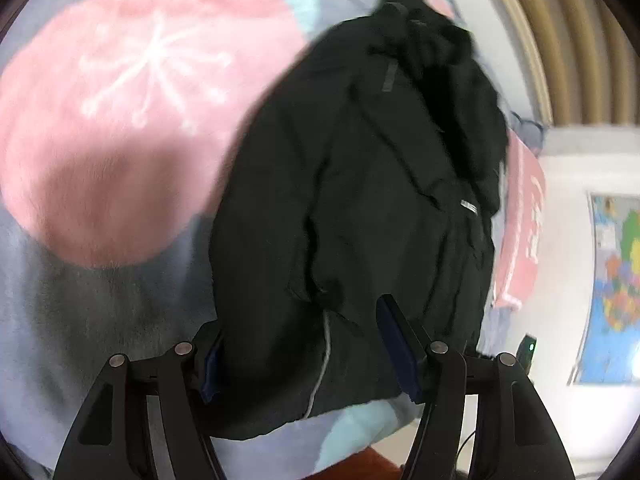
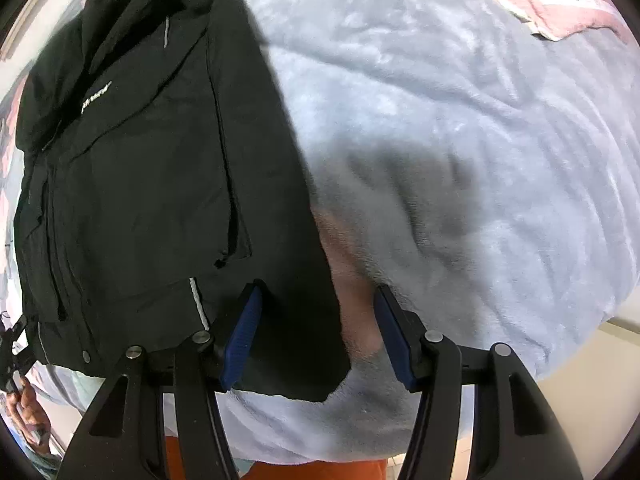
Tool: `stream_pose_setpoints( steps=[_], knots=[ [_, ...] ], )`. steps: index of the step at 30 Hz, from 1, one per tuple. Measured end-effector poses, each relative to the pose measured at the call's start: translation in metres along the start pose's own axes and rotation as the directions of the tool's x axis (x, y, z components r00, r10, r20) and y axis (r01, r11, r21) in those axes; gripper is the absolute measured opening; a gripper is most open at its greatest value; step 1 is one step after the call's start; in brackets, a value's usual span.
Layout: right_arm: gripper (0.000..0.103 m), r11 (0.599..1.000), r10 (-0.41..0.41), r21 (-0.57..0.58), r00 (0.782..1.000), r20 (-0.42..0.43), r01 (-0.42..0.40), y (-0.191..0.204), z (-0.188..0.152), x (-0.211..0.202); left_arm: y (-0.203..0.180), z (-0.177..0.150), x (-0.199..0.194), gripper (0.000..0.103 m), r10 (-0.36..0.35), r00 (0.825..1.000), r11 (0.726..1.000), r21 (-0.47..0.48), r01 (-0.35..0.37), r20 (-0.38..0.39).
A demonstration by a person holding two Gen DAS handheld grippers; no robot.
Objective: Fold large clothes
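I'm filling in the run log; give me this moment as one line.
task: fold large clothes | black jacket flat on fleece blanket | left gripper open over hem | right gripper open at hem corner

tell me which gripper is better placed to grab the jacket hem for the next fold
Judging by these views, the right gripper. Its open fingers straddle the black jacket at its hem corner, one pad over the cloth and one over the blanket. The left gripper is also open, with the hem bunched across it.
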State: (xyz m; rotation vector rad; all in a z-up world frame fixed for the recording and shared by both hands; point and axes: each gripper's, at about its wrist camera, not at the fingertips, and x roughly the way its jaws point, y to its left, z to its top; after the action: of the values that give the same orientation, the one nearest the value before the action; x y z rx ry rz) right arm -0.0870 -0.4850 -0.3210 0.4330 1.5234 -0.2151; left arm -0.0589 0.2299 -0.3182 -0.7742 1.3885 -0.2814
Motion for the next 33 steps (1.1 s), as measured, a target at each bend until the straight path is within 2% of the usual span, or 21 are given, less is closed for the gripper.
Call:
stream_pose_setpoints(
  steps=[2, 3, 4, 5, 6, 8, 10, 11, 12, 16, 18, 21, 23, 26, 27, 31, 33],
  knots=[
    [0.045, 1.0, 0.027, -0.008, 1.0, -0.01, -0.027, 0.007, 0.001, 0.001, 0.006, 0.003, 0.004, 0.067, -0.019, 1.0, 1.0, -0.025, 0.019, -0.005],
    [0.039, 0.997, 0.067, -0.022, 0.997, -0.023, -0.068, 0.012, 0.002, -0.003, 0.005, 0.004, 0.004, 0.067, -0.021, 1.0, 0.999, -0.025, 0.021, -0.009],
    [0.039, 0.996, 0.075, -0.042, 0.997, -0.02, -0.076, 0.016, 0.001, -0.008, 0.002, 0.004, 0.002, 0.067, -0.032, 0.999, 0.999, -0.016, 0.032, -0.013],
    [0.039, 0.993, 0.095, -0.063, 0.995, -0.011, -0.095, 0.021, 0.001, -0.015, -0.002, 0.004, -0.002, 0.067, -0.074, 0.997, 0.997, -0.001, 0.074, -0.014],
    [0.039, 0.987, 0.138, -0.081, 0.99, -0.002, -0.137, 0.025, 0.001, -0.022, -0.01, 0.002, -0.008, 0.067, -0.146, 0.989, 0.989, 0.013, 0.146, -0.012],
    [0.039, 0.961, 0.259, -0.102, 0.966, 0.007, -0.257, 0.032, 0.002, -0.037, -0.022, 0.002, -0.02, 0.067, -0.312, 0.95, 0.95, 0.024, 0.312, -0.006],
    [0.04, 0.942, 0.319, -0.107, 0.948, 0.0, -0.317, 0.036, 0.006, -0.04, -0.028, 0.003, -0.023, 0.067, -0.37, 0.929, 0.929, 0.023, 0.37, -0.002],
    [0.04, 0.939, 0.33, -0.101, 0.944, -0.006, -0.329, 0.037, 0.009, -0.037, -0.029, 0.004, -0.02, 0.067, -0.374, 0.927, 0.927, 0.021, 0.374, -0.005],
    [0.04, 0.938, 0.335, -0.091, 0.942, -0.015, -0.335, 0.035, 0.011, -0.031, -0.026, 0.006, -0.015, 0.067, -0.359, 0.933, 0.933, 0.014, 0.36, -0.015],
    [0.042, 0.938, 0.343, -0.026, 0.937, -0.073, -0.345, 0.034, 0.011, -0.006, -0.013, 0.001, 0.015, 0.067, -0.249, 0.965, 0.969, -0.024, 0.248, -0.084],
    [0.043, 0.949, 0.31, -0.02, 0.946, -0.09, -0.313, 0.033, 0.008, 0.002, -0.011, -0.007, 0.026, 0.067, -0.191, 0.976, 0.982, -0.018, 0.19, -0.106],
    [0.044, 0.968, 0.241, -0.034, 0.962, -0.126, -0.247, 0.032, 0.0, 0.011, -0.005, -0.013, 0.031, 0.067, -0.163, 0.98, 0.987, -0.021, 0.162, -0.118],
    [0.041, 0.964, 0.262, -0.009, 0.958, -0.116, -0.265, 0.027, -0.006, 0.013, -0.007, -0.013, 0.031, 0.061, -0.142, 0.983, 0.99, -0.005, 0.143, -0.115],
    [0.03, 0.964, 0.264, -0.015, 0.962, -0.064, -0.265, 0.029, -0.007, 0.0, -0.013, -0.011, 0.027, 0.039, -0.121, 0.988, 0.992, 0.026, 0.124, -0.094],
    [0.02, 0.964, 0.263, -0.034, 0.964, -0.045, -0.265, 0.028, -0.006, -0.006, -0.017, -0.01, 0.024, 0.027, -0.131, 0.988, 0.99, 0.041, 0.135, -0.08],
    [0.014, 0.96, 0.267, -0.098, 0.964, 0.019, -0.264, 0.041, 0.001, -0.041, -0.041, -0.005, 0.004, 0.021, -0.18, 0.983, 0.978, 0.098, 0.181, -0.023],
    [0.014, 0.954, 0.287, -0.11, 0.956, 0.056, -0.279, 0.042, 0.011, -0.064, -0.056, 0.0, -0.008, 0.02, -0.2, 0.98, 0.971, 0.131, 0.198, 0.002]
  ],
)
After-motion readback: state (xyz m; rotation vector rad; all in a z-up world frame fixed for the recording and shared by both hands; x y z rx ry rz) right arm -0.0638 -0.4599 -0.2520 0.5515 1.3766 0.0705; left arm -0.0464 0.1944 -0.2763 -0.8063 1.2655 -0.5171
